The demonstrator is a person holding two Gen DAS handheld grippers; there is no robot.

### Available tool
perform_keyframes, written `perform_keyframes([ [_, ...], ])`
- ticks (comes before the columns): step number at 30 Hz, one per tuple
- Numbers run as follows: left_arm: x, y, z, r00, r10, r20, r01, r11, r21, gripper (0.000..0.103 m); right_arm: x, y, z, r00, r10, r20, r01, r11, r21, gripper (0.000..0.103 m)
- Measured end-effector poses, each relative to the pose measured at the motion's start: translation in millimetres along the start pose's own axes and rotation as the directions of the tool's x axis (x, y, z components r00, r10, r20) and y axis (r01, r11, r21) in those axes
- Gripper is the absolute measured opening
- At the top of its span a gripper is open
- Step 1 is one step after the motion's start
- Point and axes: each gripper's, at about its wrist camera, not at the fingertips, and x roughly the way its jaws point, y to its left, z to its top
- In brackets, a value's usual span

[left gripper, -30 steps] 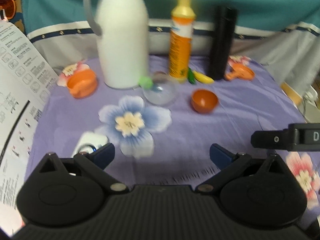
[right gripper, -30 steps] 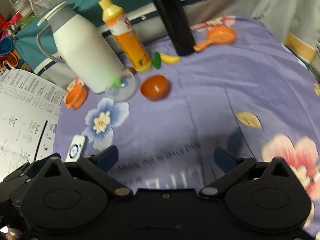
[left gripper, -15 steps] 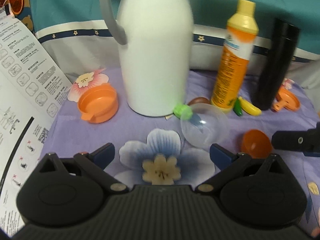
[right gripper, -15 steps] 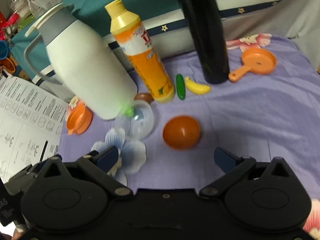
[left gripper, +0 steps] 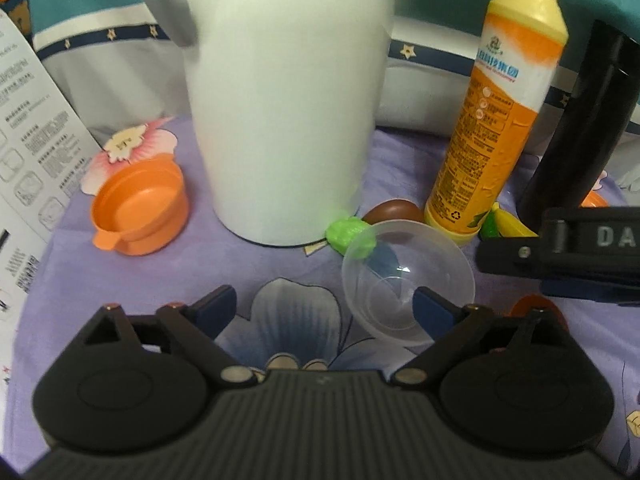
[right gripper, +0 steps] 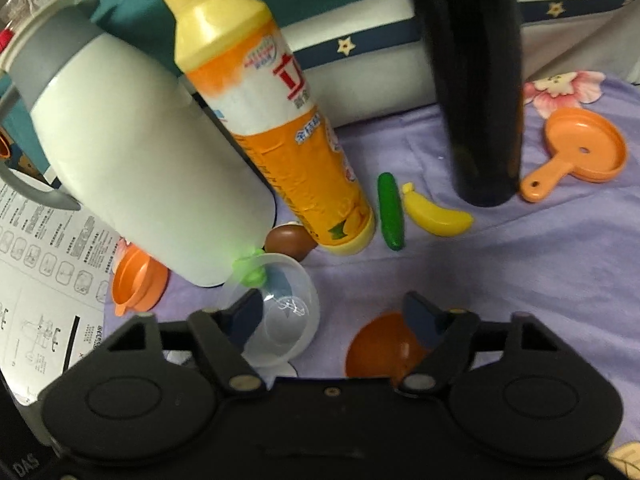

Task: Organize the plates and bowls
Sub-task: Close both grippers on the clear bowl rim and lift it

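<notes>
the left hand-held gripper [left gripper: 322, 306], jaws apart and just closing, has one finger inside the clear bowl [left gripper: 408, 280]; the right hand-held gripper [right gripper: 334, 318], also narrowing, straddles the orange bowl's [right gripper: 380, 350] rim, neither gripped

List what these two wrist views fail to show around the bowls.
- Orange bowl: in the left wrist view only a sliver shows behind the left gripper; in the right wrist view the right gripper covers its near side.
- Clear bowl: each gripper's body hides its near rim.
- White jug: blurred, top cut off by the left view's edge.
- Brown egg-shaped thing: half hidden behind the jug and the orange bottle.
</notes>
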Motion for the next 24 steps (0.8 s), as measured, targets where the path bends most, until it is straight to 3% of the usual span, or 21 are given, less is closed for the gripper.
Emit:
perform_keyframes([
  [6,17,0,-6,0.998,-0.048,-0.032,0.047,0.998,-0.032,0.071,27,8,3,1.000,0.020,-0.023,-0.021,0.999,-0.024,0.050],
  [8,21,-1,-8,0.997,-0.061,-0.038,0.059,0.998,-0.031,0.060,34,9,2,0.999,0.025,-0.030,-0.026,0.999,-0.026,0.044],
  [14,25,-3,-11,0.993,-0.101,-0.056,0.099,0.994,-0.035,0.024,44,13,-4,0.998,0.040,-0.040,-0.041,0.998,-0.041,0.015],
  [24,3,-1,-20,0.995,-0.081,-0.066,0.078,0.996,-0.047,0.022,26,26,-17,0.999,0.042,-0.033,-0.044,0.997,-0.064,0.014],
])
